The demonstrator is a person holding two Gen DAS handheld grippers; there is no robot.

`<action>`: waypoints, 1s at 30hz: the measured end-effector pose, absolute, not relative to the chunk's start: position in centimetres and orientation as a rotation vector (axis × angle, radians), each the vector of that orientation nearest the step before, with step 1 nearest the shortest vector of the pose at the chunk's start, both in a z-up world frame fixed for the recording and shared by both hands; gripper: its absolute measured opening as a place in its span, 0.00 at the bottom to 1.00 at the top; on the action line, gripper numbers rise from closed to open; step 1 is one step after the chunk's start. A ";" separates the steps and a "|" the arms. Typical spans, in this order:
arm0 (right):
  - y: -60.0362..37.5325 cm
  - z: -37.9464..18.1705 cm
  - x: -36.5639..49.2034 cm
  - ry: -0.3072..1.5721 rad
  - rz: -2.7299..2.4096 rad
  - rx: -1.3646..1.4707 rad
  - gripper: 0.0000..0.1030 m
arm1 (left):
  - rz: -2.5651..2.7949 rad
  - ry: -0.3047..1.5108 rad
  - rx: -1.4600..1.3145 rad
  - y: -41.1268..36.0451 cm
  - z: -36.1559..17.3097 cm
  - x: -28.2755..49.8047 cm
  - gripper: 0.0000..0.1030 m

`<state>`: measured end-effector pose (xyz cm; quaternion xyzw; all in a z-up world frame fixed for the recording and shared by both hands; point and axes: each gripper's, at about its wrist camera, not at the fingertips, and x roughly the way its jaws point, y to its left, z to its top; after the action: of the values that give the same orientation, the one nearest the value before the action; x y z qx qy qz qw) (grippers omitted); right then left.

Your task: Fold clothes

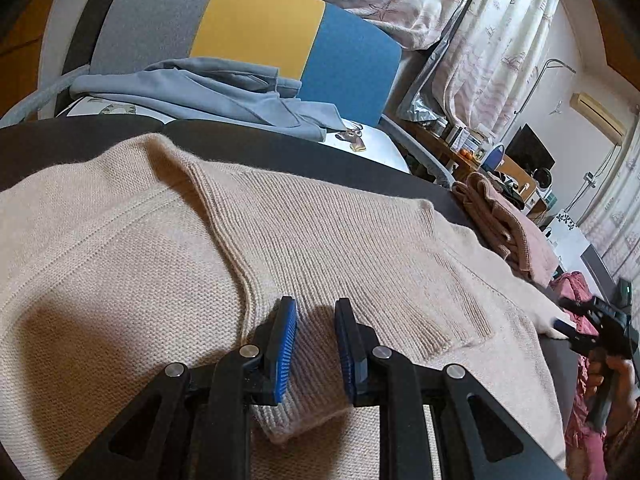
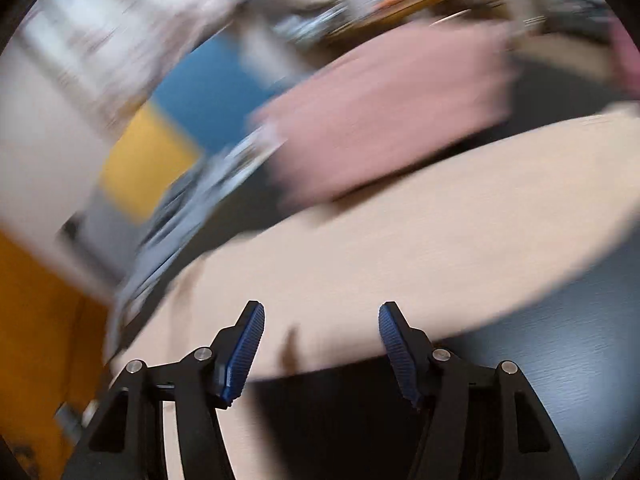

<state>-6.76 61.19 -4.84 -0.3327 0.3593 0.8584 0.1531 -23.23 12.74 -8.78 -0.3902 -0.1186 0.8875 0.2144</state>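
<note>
Beige knit sweater [image 1: 120,264] lay spread flat across the dark desk [image 1: 256,148], one sleeve folded over its body. Nearest the lens, the left gripper [image 1: 316,344] pointed forward and low over the sleeve, its two blue-padded fingers [image 1: 285,350] closed partway with the ribbed cuff [image 1: 308,400] pinched between them. The right gripper [image 2: 320,350], seen in a motion-blurred view, hovered at the sweater's near edge with its two fingers [image 2: 245,354] spread wide and holding nothing. Farther along the desk sat one folded pink garment [image 1: 516,236]. Beyond, one light-blue garment [image 1: 208,94] was draped on a grey, yellow and blue chair [image 1: 256,28].
</note>
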 end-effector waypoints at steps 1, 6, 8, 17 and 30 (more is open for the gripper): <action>63.7 -4.6 -5.1 0.999 2.388 -0.909 0.60 | 2.464 -0.327 -1.083 12.8 -8.8 -23.2 0.19; 74.3 -4.3 1.2 0.952 2.090 -0.727 0.65 | 2.469 -0.317 -1.084 13.0 -8.8 -23.2 0.19; 77.5 -4.8 3.2 1.021 1.992 -0.691 0.65 | 2.471 -0.314 -1.085 13.1 -8.8 -23.1 0.19; 79.7 -4.7 -0.3 0.880 1.928 -0.758 0.59 | 2.474 -0.305 -1.087 13.1 -8.8 -23.1 0.19; 76.5 -1.2 0.6 1.016 2.148 -0.686 0.08 | 2.454 -0.346 -1.083 12.6 -8.9 -23.2 0.19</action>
<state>0.64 76.49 -1.19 -0.2619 0.3879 0.8206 0.3280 -23.19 12.62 -8.94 -0.3910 -0.1250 0.8857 0.2167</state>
